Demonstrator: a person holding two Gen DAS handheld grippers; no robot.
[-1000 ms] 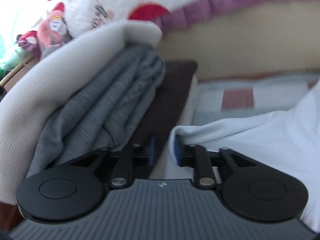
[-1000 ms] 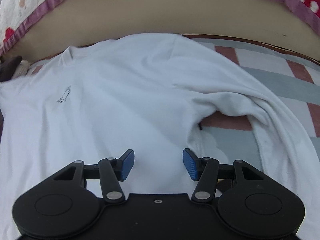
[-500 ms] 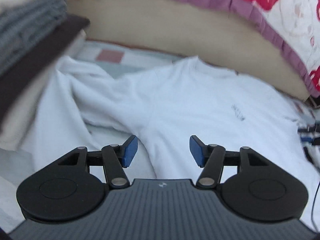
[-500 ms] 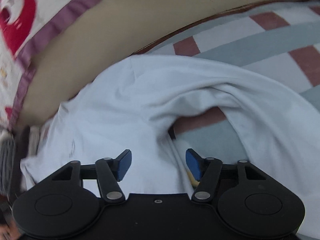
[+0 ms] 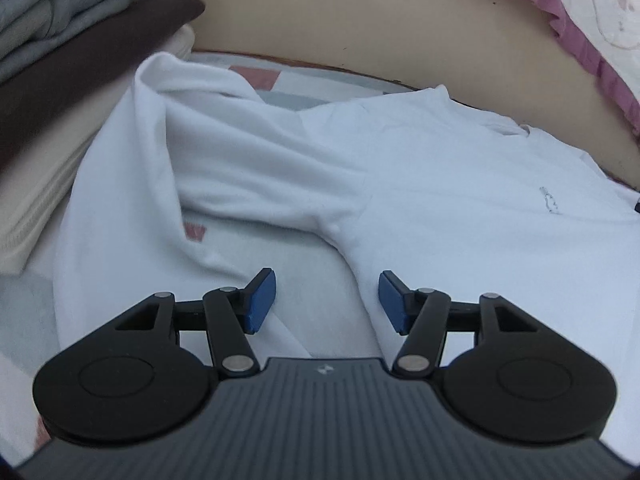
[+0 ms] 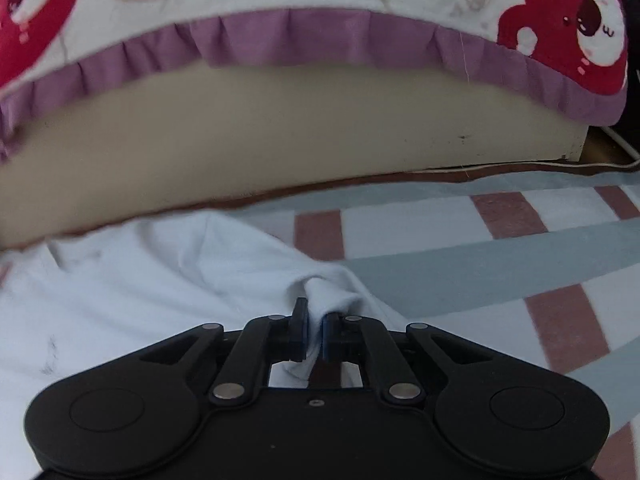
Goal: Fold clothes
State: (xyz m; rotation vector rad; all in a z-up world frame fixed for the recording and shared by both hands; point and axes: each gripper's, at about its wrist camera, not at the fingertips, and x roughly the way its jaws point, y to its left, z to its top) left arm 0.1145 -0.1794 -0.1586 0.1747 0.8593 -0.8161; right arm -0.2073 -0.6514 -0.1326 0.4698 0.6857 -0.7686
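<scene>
A white long-sleeved shirt (image 5: 440, 184) lies front up on a checked sheet, with a small dark print on its chest. Its sleeve (image 5: 248, 160) bends in a loop at the left. My left gripper (image 5: 327, 300) hovers open just in front of the armpit fold, nothing between its blue pads. In the right wrist view the same white shirt (image 6: 140, 280) spreads to the left. My right gripper (image 6: 314, 336) is shut on a pinched ridge of that white cloth, which bunches up between the pads.
A stack of folded clothes (image 5: 80, 40), grey over dark brown over cream, stands at the left. A beige bed side (image 6: 280, 132) with a purple-frilled red and white quilt (image 6: 320, 44) runs along the back. Checked sheet (image 6: 500, 248) lies bare at the right.
My left gripper let go of the shirt edge, opened and swung right from the stack to the sleeve. My right gripper moved to the shirt's right edge and shut on the cloth.
</scene>
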